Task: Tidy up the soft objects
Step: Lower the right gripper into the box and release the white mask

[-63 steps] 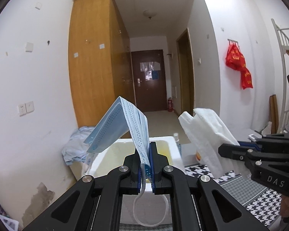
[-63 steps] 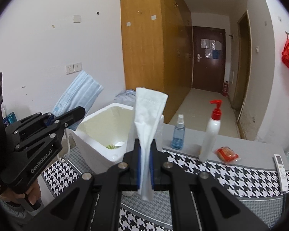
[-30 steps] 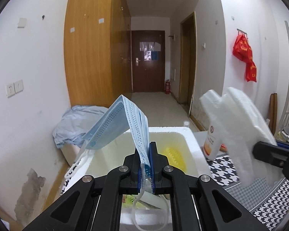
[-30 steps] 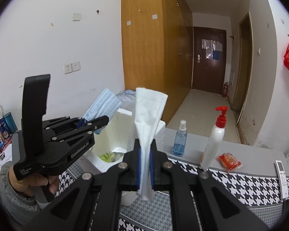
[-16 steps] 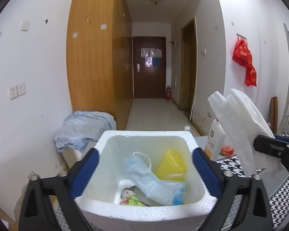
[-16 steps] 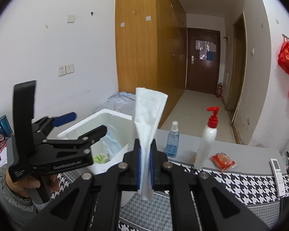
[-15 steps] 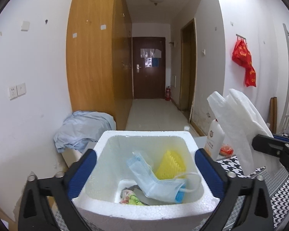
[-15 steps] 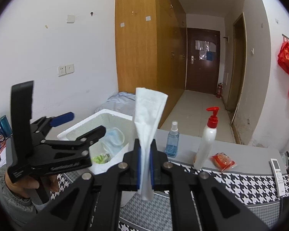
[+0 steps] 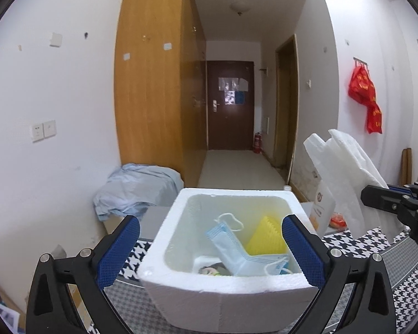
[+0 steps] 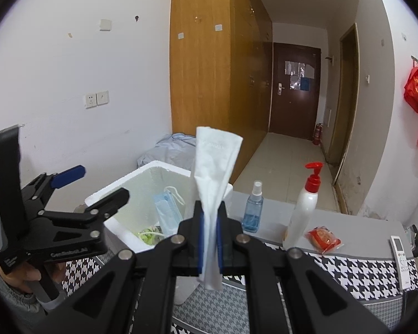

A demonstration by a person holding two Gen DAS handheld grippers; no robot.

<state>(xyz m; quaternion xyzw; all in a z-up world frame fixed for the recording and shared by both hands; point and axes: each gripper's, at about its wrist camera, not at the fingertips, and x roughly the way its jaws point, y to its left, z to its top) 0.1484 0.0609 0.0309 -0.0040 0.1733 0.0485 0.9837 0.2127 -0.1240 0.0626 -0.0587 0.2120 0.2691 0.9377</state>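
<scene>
Now the right gripper [image 10: 209,246], pinching an upright folded white tissue [image 10: 213,183], has the open white foam box [image 10: 131,179] ahead to its left; the left gripper [image 9: 209,250] stands spread and empty, facing that box with the pale blue face mask [image 9: 237,253] inside.

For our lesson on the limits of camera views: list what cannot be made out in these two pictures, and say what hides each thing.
- Left wrist view: items under the blue pleated face mask in the white foam box; the mask and near wall cover them.
- Right wrist view: lower end of the white folded tissue; the right gripper fingers hide part.
- Right wrist view: white remote control buttons; too small.
</scene>
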